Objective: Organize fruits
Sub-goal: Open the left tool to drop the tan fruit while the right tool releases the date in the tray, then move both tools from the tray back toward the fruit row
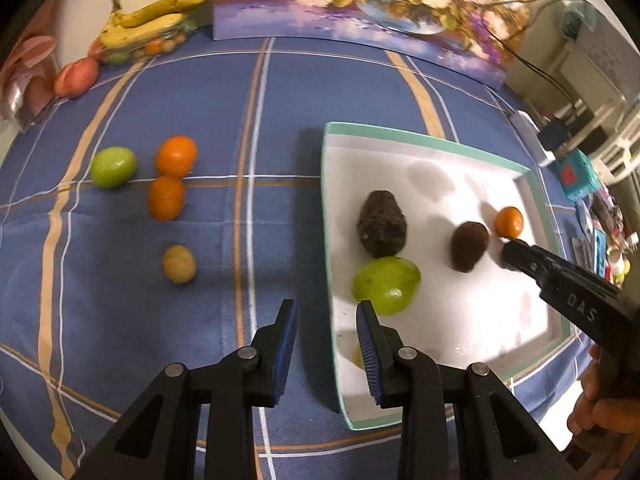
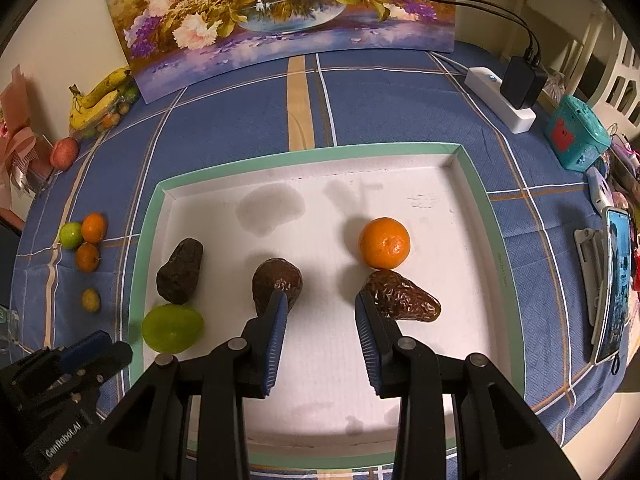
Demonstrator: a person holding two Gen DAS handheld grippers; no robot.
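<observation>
Flower painting (image 2: 276,12) leans against wall; power strip (image 2: 500,98), teal box (image 2: 576,138), phone (image 2: 614,284) on checked tablecloth (image 2: 248,120).

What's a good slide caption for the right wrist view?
Empty right gripper hovers over a white tray holding three avocados, a mandarin and a green fruit.

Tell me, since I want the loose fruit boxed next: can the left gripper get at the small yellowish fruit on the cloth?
Probably yes. The small yellowish fruit lies alone on the blue tablecloth, apart from the oranges, and the left gripper is empty with nothing between them.
</observation>
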